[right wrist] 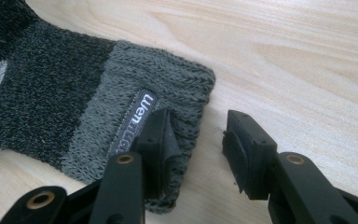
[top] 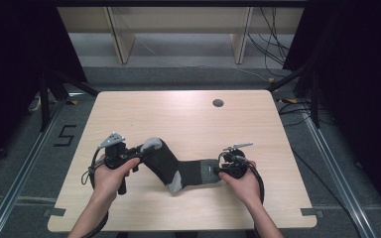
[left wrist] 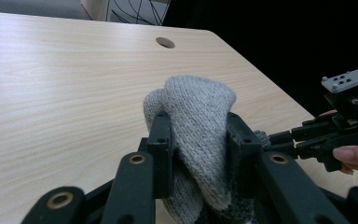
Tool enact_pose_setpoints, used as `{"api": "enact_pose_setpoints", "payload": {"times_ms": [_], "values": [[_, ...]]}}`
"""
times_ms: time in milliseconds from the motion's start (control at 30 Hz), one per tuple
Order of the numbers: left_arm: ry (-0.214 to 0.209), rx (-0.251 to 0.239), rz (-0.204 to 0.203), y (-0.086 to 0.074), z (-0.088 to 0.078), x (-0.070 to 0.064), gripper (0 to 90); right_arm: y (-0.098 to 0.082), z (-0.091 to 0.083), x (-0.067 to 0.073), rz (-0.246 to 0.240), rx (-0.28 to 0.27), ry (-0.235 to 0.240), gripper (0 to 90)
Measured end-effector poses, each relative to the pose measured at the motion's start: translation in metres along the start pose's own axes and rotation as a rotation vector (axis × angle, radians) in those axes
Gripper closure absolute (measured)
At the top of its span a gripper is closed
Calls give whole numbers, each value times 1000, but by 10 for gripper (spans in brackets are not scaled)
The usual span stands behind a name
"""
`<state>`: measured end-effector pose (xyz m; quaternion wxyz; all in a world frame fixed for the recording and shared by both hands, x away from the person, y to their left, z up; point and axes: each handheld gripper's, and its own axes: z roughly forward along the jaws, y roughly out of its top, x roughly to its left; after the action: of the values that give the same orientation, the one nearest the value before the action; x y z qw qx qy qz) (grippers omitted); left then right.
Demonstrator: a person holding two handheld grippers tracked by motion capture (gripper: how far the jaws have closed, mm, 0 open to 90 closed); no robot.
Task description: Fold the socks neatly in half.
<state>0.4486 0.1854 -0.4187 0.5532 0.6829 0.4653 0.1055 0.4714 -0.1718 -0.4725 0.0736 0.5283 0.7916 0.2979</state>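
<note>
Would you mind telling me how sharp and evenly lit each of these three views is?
High view: table evenly lit, surroundings black, sock soft. Left gripper view: the sock's grey toe crisp, the near jaws slightly blurred. Right gripper view: cuff knit sharp, far wood soft, no glare.

wooden table (top: 188,119) with cable hole (top: 218,103)

A sock (top: 176,166) lies on the tabletop (top: 188,119) between the two claws. Its toe end sits inside the left claw (top: 141,150), raised off the tabletop; its cuff lies flat at the right claw (top: 217,171). A round hole (top: 218,103) lies beyond both claws.
</note>
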Motion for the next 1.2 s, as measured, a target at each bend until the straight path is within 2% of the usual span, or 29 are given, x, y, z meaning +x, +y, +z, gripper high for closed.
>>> {"api": "enact_pose_setpoints", "payload": {"times_ms": [133, 200, 367, 400, 567, 667, 700, 900, 933, 967, 1033, 1067, 1100, 1167, 1200], "values": [[4, 0, -1, 1, 0, -1, 676, 0, 1, 2, 12, 6, 12, 604], [4, -1, -1, 1, -1, -2, 677, 0, 1, 1, -12, -1, 2, 604], [-3, -4, -3, 2, 0, -4, 678, 1, 2, 3, -9, -2, 6, 603], [-4, -6, -6, 2, 0, -4, 678, 1, 2, 3, -3, 8, 19, 603], [-9, -6, -3, 4, 1, -7, 679, 1, 3, 4, -9, -1, 6, 600], [-12, -10, -5, 4, 2, -9, 679, 2, 2, 5, -11, 14, 7, 599], [-26, -13, -3, 4, 2, -9, 680, 2, 2, 5, -14, 15, 7, 599], [-20, -11, 0, 5, 3, -12, 680, 2, 3, 6, -3, 3, 6, 597], [-20, -11, 0, 5, 3, -12, 680, 2, 4, 6, -4, 6, -9, 596], [-23, -12, 0, 5, 3, -13, 680, 2, 4, 6, -11, -4, 6, 595], [-27, -14, -4, 6, 4, -14, 680, 2, 4, 6, -20, -1, 6, 595], [-28, -14, -2, 6, 4, -16, 680, 2, 4, 8, 4, 3, 5, 595], [-28, -14, -2, 6, 4, -16, 680, 2, 4, 8, 4, 3, 5, 595], [-29, -15, 4, 8, 6, -17, 680, 2, 4, 6, -24, 9, 17, 594], [-38, -18, 2, 8, 6, -18, 680, 3, 4, 8, -8, 4, 15, 594]]}}
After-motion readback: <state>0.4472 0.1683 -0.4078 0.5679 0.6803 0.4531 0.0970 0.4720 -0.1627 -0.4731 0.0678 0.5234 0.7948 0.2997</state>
